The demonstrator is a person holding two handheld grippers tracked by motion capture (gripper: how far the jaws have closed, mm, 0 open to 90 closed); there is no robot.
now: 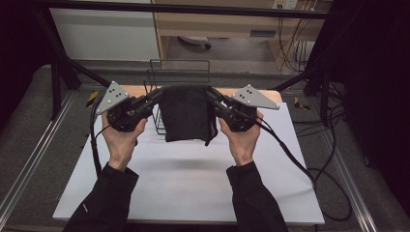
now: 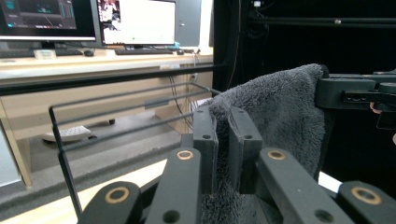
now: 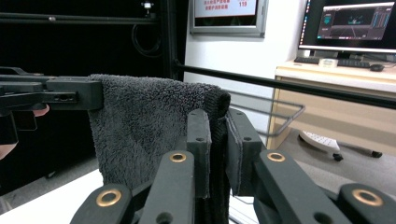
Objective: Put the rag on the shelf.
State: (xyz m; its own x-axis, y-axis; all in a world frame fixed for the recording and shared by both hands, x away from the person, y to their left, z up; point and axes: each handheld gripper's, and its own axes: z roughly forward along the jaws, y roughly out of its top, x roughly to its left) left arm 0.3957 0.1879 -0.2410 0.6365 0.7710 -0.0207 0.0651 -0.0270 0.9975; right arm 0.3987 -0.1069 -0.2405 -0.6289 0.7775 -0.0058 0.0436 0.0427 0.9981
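No legible writing appears on the towel. The towel is dark grey, plush terry, folded to a rectangle. It hangs above the white desk, top edge horizontal, long axis vertical. The left gripper fingers clench its top left corner; the right gripper fingers clench its top right corner. A black wire rack stands just behind.

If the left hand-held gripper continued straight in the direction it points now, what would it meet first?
Probably the right hand-held gripper. The left hand-held gripper points along the top edge of the dark towel, which both hold, toward the opposite jaws. The wire rack seems behind that line; depth is unclear.
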